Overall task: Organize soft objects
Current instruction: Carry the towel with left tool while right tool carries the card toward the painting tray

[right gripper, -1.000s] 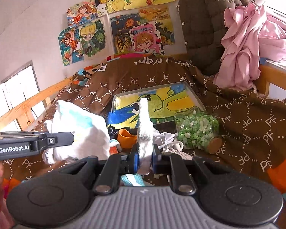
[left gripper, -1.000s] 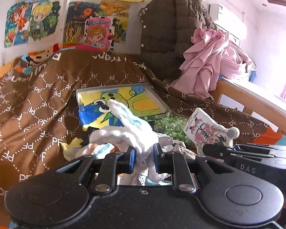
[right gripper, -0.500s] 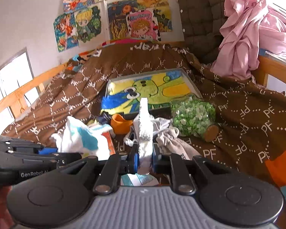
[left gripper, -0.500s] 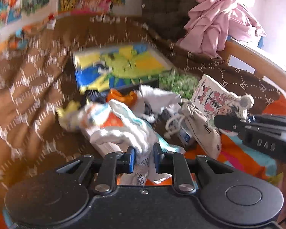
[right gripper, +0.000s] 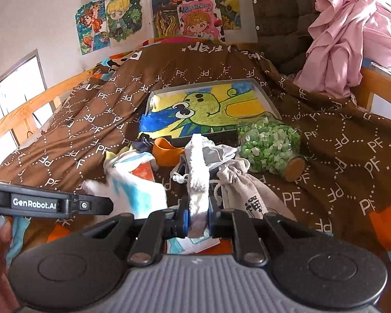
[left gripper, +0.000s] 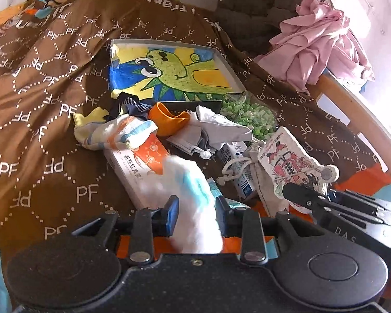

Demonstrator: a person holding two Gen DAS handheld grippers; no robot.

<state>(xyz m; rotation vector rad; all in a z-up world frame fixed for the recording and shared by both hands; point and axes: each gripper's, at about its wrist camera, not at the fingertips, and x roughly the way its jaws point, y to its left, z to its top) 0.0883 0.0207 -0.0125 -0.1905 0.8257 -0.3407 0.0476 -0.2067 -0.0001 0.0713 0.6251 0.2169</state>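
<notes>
My left gripper (left gripper: 196, 215) hangs low over the pile on the brown bedspread (left gripper: 39, 104). Its jaws are opening, and a fluffy white-and-blue sock (left gripper: 193, 195) sits blurred and loose between them. In the right wrist view that same sock (right gripper: 138, 193) hangs off the left gripper's fingers (right gripper: 91, 204). My right gripper (right gripper: 198, 221) is shut on a white-grey sock (right gripper: 196, 172) that stands upright from the pads. A striped sock (left gripper: 117, 133), a grey drawstring bag (right gripper: 242, 185) and a white cloth (left gripper: 221, 125) lie in the pile ahead.
A framed green-creature drawing (left gripper: 169, 75) lies behind the pile, with a jar of green beads (left gripper: 247, 117) and an orange cup (left gripper: 169, 120) at its front edge. A white-and-orange box (left gripper: 133, 167) and a cartoon card (left gripper: 294, 167) lie near. Pink clothes (left gripper: 312, 52) drape the wooden rail (left gripper: 365, 120).
My left gripper dropped toward the pile and tipped downward, and its jaws widened around the white-and-blue sock. The right gripper kept its hold and barely moved.
</notes>
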